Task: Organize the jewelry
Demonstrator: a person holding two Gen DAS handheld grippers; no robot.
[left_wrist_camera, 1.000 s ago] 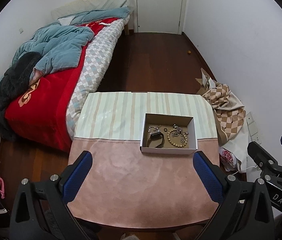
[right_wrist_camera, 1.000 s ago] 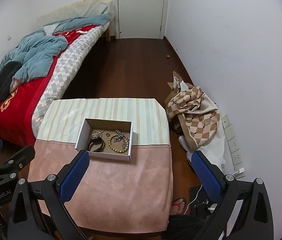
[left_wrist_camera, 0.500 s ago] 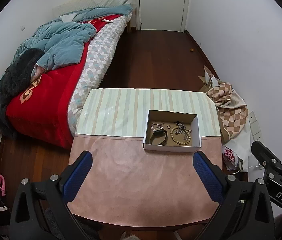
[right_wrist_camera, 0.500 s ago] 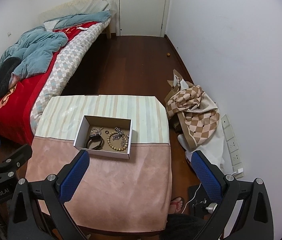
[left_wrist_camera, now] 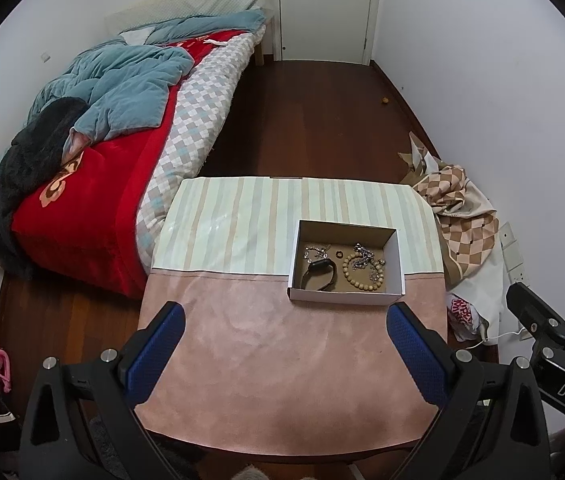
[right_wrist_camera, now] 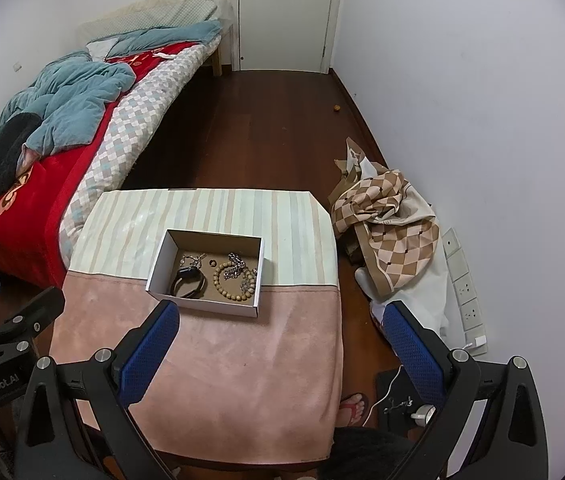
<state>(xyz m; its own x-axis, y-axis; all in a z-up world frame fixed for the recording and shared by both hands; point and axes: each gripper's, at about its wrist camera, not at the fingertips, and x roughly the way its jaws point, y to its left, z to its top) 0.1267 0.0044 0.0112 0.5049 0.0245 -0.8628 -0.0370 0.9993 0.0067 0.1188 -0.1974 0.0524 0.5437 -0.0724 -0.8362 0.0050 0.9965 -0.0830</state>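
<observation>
A white cardboard box (left_wrist_camera: pixel 345 297) (right_wrist_camera: pixel 202 304) stands on the table (left_wrist_camera: pixel 274 380) (right_wrist_camera: pixel 242 380), at the seam between the striped and pink cloths. Inside lie a black band (left_wrist_camera: pixel 319 275) (right_wrist_camera: pixel 187 282), a wooden bead bracelet (left_wrist_camera: pixel 352 276) (right_wrist_camera: pixel 224 286), a silver chain (left_wrist_camera: pixel 363 257) (right_wrist_camera: pixel 235 267), a second silver piece (left_wrist_camera: pixel 314 251) (right_wrist_camera: pixel 192 259) and a small ring (left_wrist_camera: pixel 338 254) (right_wrist_camera: pixel 212 263). My left gripper (left_wrist_camera: pixel 284 322) is open and empty, high above the near table edge. My right gripper (right_wrist_camera: pixel 280 322) is open and empty, to the right.
A bed (left_wrist_camera: pixel 94 184) (right_wrist_camera: pixel 42 160) with red and blue bedding stands left of the table. A checked cloth pile (left_wrist_camera: pixel 458 216) (right_wrist_camera: pixel 386 224) lies on the floor at the right wall. Wall sockets (right_wrist_camera: pixel 464 292) and a foot in a sandal (right_wrist_camera: pixel 352 404) are at right.
Both grippers have pulled back and risen a little; the table and box look smaller and lower in view. The box contents have not moved.
</observation>
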